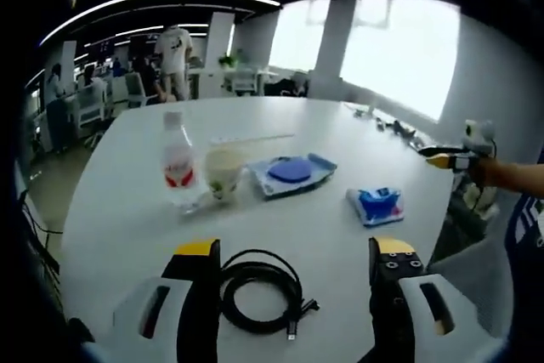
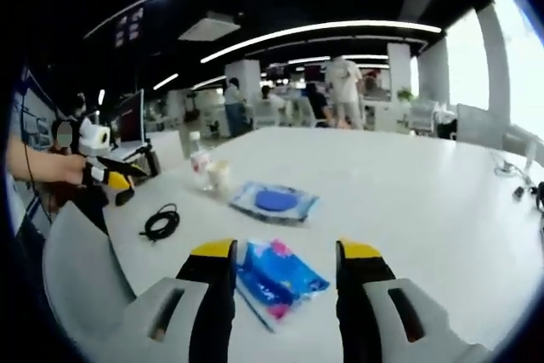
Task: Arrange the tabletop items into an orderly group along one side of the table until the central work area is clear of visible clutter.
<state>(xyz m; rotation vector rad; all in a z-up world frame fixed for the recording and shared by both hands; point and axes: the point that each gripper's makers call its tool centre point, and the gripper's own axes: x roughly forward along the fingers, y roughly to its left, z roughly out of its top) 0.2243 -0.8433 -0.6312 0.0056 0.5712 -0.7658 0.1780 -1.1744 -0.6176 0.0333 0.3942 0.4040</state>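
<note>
On the white table (image 1: 340,125) stand a clear water bottle (image 1: 177,159) with a red label and a pale cup (image 1: 224,172) next to it. A blue-lidded wipes pack (image 1: 291,172) lies to their right, and a blue tissue pack (image 1: 376,204) lies further right. A coiled black cable (image 1: 259,291) lies between the jaws of my left gripper (image 1: 296,248), which is open. My right gripper (image 2: 286,251) is open too, with the tissue pack (image 2: 276,278) on the table between its jaws. The right gripper view also has the wipes pack (image 2: 274,201), bottle (image 2: 200,159), cup (image 2: 219,174) and cable (image 2: 160,223).
A hand holds the other gripper (image 1: 455,157) past the table's right edge, and the left one (image 2: 110,178) appears at the left of the right gripper view. Small cables (image 1: 391,125) lie near the far right edge. People, desks and chairs stand behind the table.
</note>
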